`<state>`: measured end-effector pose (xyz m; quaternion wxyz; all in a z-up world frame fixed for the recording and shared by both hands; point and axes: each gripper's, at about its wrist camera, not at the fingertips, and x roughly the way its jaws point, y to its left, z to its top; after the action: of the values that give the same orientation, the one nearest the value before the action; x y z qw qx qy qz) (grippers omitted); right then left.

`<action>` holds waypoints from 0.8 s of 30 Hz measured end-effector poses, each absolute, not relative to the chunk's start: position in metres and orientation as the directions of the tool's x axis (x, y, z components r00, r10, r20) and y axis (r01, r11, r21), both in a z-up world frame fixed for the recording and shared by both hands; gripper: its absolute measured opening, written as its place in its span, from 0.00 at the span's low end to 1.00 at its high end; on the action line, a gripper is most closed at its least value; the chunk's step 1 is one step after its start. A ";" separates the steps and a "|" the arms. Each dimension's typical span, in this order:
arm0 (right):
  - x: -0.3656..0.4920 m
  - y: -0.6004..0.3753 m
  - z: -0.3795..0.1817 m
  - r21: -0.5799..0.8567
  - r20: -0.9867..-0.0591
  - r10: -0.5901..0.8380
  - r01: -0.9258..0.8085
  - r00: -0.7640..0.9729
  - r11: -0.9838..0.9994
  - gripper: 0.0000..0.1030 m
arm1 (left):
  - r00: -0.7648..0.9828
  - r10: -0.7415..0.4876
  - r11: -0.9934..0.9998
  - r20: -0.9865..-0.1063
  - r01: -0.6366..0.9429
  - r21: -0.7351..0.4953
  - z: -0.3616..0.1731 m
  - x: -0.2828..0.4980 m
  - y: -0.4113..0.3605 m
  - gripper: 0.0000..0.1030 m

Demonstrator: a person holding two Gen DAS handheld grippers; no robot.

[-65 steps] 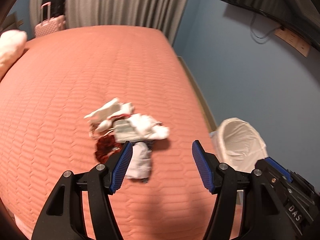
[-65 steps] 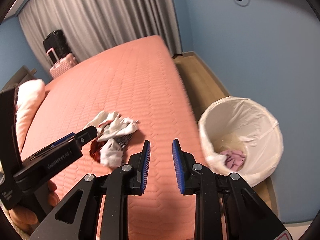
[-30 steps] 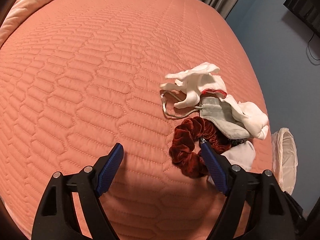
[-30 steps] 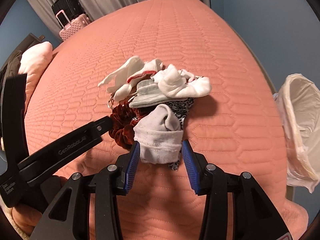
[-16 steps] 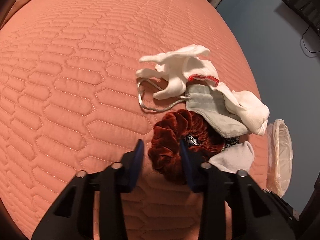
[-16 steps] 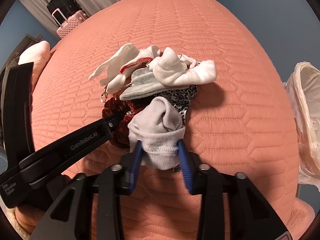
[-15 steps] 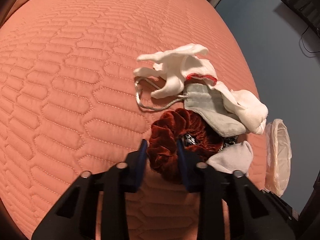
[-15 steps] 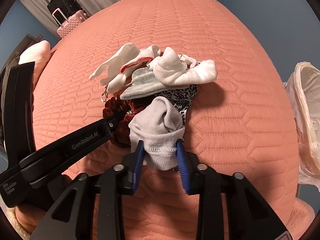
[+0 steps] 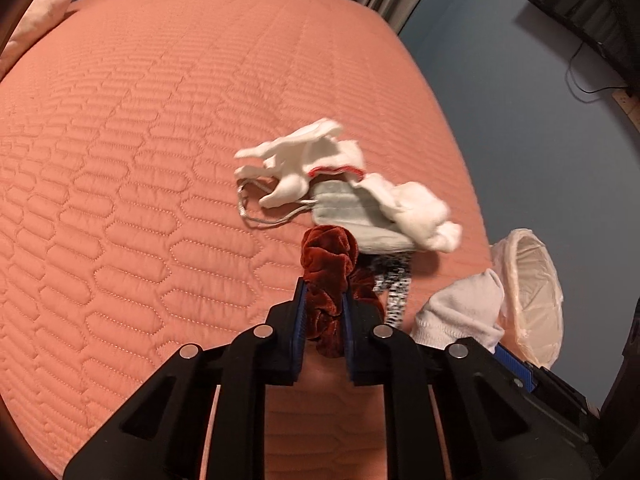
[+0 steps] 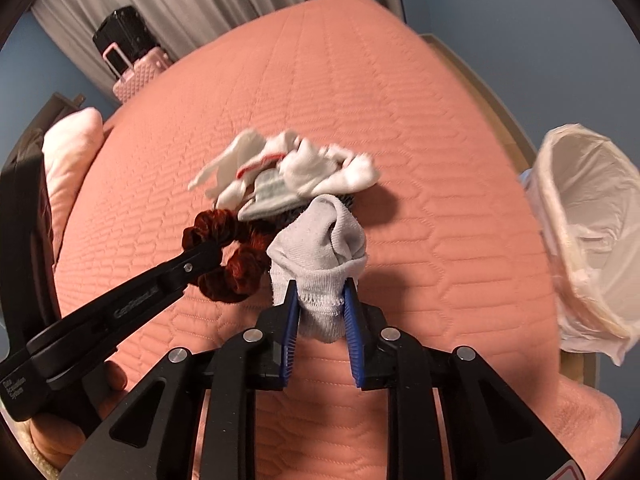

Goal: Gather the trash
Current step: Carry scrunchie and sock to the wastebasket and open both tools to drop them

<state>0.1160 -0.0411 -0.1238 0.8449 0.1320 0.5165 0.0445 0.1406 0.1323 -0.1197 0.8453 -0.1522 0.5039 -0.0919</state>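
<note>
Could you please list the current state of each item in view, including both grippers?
left gripper: jaws closing on the scrunchie.
right gripper: jaws closing on the grey sock.
white socks: heaped on the bed.
face mask: under the heap.
bin: lined, open.

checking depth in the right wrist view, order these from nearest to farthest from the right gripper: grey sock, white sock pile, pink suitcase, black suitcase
1. grey sock: pinched in the right gripper, whose jaws are closing on it.
2. white sock pile: just beyond it, mid-bed.
3. pink suitcase and black suitcase: far upper left by the curtain, black stacked on pink; too close to call.
</note>
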 end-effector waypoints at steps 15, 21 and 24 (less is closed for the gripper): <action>0.076 -0.103 -0.032 0.277 -0.747 0.147 0.103 0.648 0.955 0.20 | 0.597 -0.370 0.928 -0.712 0.212 -0.305 -0.024 0.115 0.071 0.14; 0.056 -0.140 -0.002 0.272 -0.702 0.098 0.138 0.705 0.952 0.20 | 0.613 -0.406 0.914 -0.677 0.288 -0.287 0.000 0.103 0.034 0.14; 0.048 -0.157 0.010 0.262 -0.685 0.065 0.162 0.725 0.951 0.20 | 0.613 -0.425 0.904 -0.666 0.328 -0.274 0.010 0.099 0.015 0.14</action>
<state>0.0476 -0.1572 0.0103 0.9160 0.1536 0.3696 -0.0262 0.0988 0.0151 0.0105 0.8959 -0.0624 0.3863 -0.2102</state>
